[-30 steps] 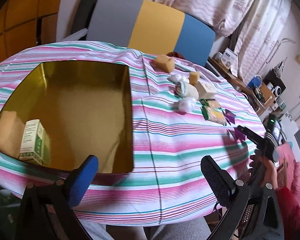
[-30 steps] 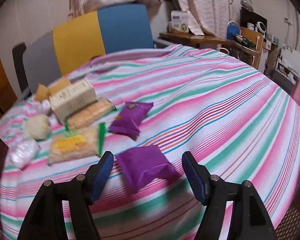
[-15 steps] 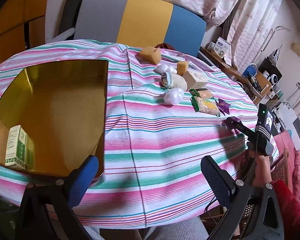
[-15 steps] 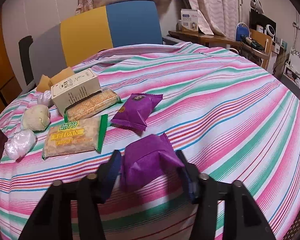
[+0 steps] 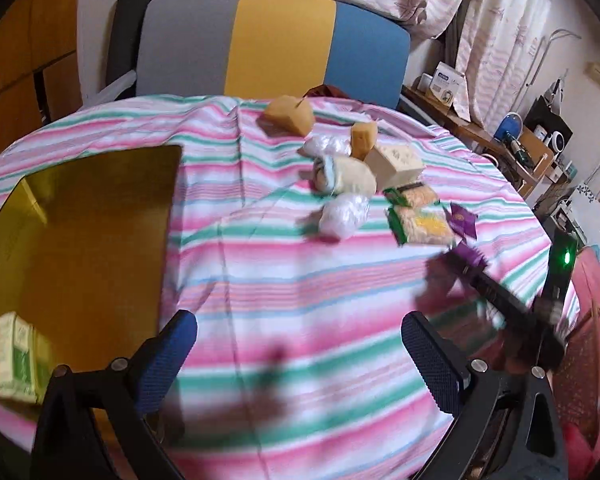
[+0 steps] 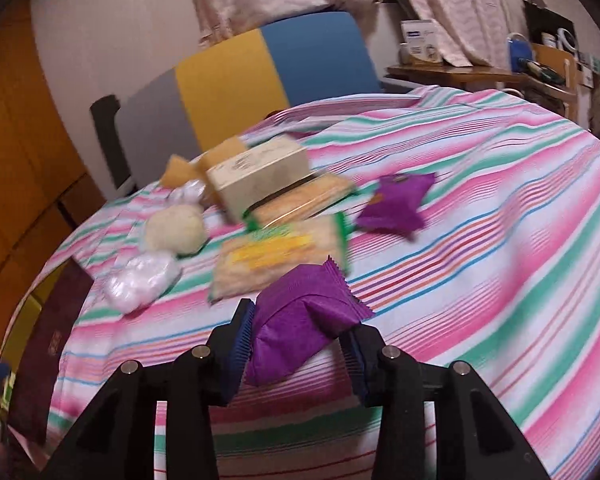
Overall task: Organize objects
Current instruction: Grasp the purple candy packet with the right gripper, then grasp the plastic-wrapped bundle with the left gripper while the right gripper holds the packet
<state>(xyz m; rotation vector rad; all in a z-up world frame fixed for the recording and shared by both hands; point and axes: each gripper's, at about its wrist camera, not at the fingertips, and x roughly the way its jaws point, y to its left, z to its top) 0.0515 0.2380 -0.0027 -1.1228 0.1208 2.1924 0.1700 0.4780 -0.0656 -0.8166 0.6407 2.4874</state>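
My right gripper (image 6: 298, 344) is shut on a purple snack packet (image 6: 300, 320) and holds it above the striped tablecloth (image 6: 480, 240). The same gripper (image 5: 470, 260) shows blurred at the right of the left wrist view with the packet (image 5: 470, 255). My left gripper (image 5: 300, 354) is open and empty over the near edge of the table, right of the gold box (image 5: 80, 240), which holds a green and white carton (image 5: 16, 360). A second purple packet (image 6: 396, 204), two cracker packs (image 6: 280, 260), a cream box (image 6: 260, 180) and wrapped balls (image 6: 140, 280) lie beyond.
A grey, yellow and blue chair (image 5: 268, 44) stands behind the table. Two yellow sponges (image 5: 290, 114) lie at the far edge. A cluttered wooden shelf (image 5: 512, 144) and curtains are at the right. A dark maroon lid (image 6: 48, 344) lies at the left.
My right gripper has closed on the purple packet and lifted it off the cloth. The left gripper has shifted right, away from the gold box, and stays open.
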